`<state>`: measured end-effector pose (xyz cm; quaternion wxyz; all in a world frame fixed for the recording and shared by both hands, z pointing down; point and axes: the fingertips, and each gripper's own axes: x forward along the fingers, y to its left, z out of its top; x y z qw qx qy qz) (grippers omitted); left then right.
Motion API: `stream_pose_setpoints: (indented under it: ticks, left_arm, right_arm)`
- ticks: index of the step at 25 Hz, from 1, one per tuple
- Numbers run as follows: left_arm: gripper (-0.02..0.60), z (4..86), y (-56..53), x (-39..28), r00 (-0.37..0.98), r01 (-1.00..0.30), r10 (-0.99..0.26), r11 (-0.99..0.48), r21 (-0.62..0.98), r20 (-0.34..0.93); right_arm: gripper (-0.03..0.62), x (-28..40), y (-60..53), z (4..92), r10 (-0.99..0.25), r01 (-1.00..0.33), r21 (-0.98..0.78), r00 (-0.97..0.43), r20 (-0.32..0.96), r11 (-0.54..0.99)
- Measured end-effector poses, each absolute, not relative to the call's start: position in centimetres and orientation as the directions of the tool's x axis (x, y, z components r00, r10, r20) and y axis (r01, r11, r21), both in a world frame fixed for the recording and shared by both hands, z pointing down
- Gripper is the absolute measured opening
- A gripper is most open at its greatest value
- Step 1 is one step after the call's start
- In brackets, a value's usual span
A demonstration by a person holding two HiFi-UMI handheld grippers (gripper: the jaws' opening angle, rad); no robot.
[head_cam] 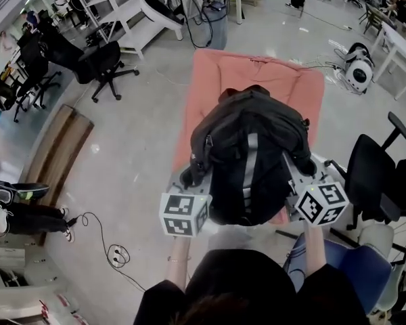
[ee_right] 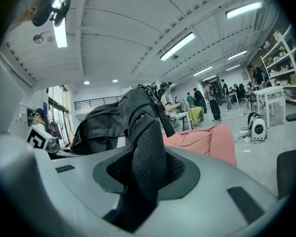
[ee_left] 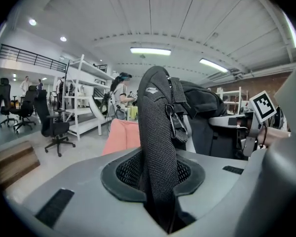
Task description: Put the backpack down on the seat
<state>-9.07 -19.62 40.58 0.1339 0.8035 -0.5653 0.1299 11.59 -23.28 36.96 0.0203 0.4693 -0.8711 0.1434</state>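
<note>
While the backpack (head_cam: 250, 158) hangs between the two grippers, it sits over the near end of the pink seat (head_cam: 257, 70) – from where I stand I can't tell whether its underside touches the cushion yet. The left gripper (head_cam: 189, 178) has its jaws part-closed and pinched on the left shoulder strap (ee_left: 158, 147), the black webbing running straight up through the gap. The right gripper (head_cam: 304, 166) has its jaws likewise narrowed and clamped on the right shoulder strap (ee_right: 143, 152).

What worries me is the overhang. Much of the bag looks to lie at the seat's near edge, so if both straps are let go here it could tip back and slide off onto the floor. A bag this full may also slump sideways if one strap is freed before the other. And the metal clip (ee_left: 173, 120) on the left strap could snag the jaw as it pulls away.

By my count: one backpack, two straps, two grippers, one seat – and at least three black office chairs, one close on the right (head_cam: 379, 175).
</note>
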Motion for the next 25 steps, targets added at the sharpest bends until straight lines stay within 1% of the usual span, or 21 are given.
stream_pose_setpoints:
  ticks: [9,16,25]
  left_arm:
    - [0.097,45.8,-28.1,-12.7,0.331,-0.942,-0.840,-0.317,0.106,0.429]
    - [0.097,50.5,-33.3,-12.4,0.343,-0.938,-0.813,-0.323,0.125,0.471]
    - [0.095,56.6,-37.5,-12.8,0.341,-0.940,-0.781,-0.297,0.168,0.523]
  right_arm:
    - [0.117,7.8,-31.6,42.1,-0.794,-0.827,-0.262,-0.556,0.247,0.497]
    - [0.117,8.0,-36.4,46.9,-0.796,-0.842,-0.296,-0.530,0.292,0.452]
    - [0.117,7.2,-41.7,52.6,-0.771,-0.844,-0.286,-0.532,0.349,0.453]
